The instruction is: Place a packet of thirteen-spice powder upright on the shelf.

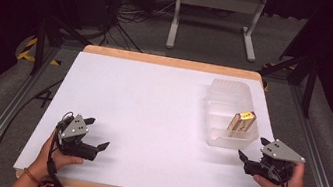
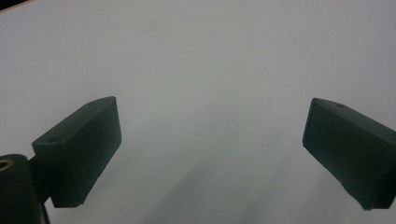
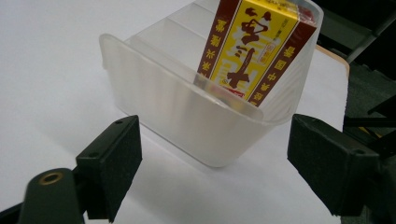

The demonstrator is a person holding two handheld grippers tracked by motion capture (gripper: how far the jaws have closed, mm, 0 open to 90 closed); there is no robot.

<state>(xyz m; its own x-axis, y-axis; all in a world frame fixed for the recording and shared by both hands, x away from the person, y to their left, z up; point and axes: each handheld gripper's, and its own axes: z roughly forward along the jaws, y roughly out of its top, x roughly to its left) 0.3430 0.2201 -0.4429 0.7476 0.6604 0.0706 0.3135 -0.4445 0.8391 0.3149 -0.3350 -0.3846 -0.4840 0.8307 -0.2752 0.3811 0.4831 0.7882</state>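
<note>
Translucent plastic: the bin (image 1: 232, 115) I am working beside stands on the white surface (image 1: 150, 121), toward its far right part, its walls frosted and ribbed.
Bin contents: one yellow and dark red box (image 1: 242, 120) leans inside it, tilted, its top end standing above the rim.
High view: I see both tools at the near edge, well apart, the left tool (image 1: 97, 133) at the left corner and the right tool (image 1: 253, 147) just beside the bin's near end.
Right gripper view: the box (image 3: 254, 46) shows its printed characters here, which from above are too small for me to read; the bin (image 3: 187, 116) sits just beyond the tool tips.
Left gripper view: bare white surface (image 2: 210, 60) between and beyond the black jaws.
Left tool: jaws spread wide, nothing between them, held by my left hand (image 1: 55, 157).
Right tool (image 3: 215, 168): jaws apart and gripping nothing; the bin's rounded corner lies ahead of the gap, untouched.
Right hand (image 1: 286, 186): it holds the tool just off the surface's right edge.
</note>
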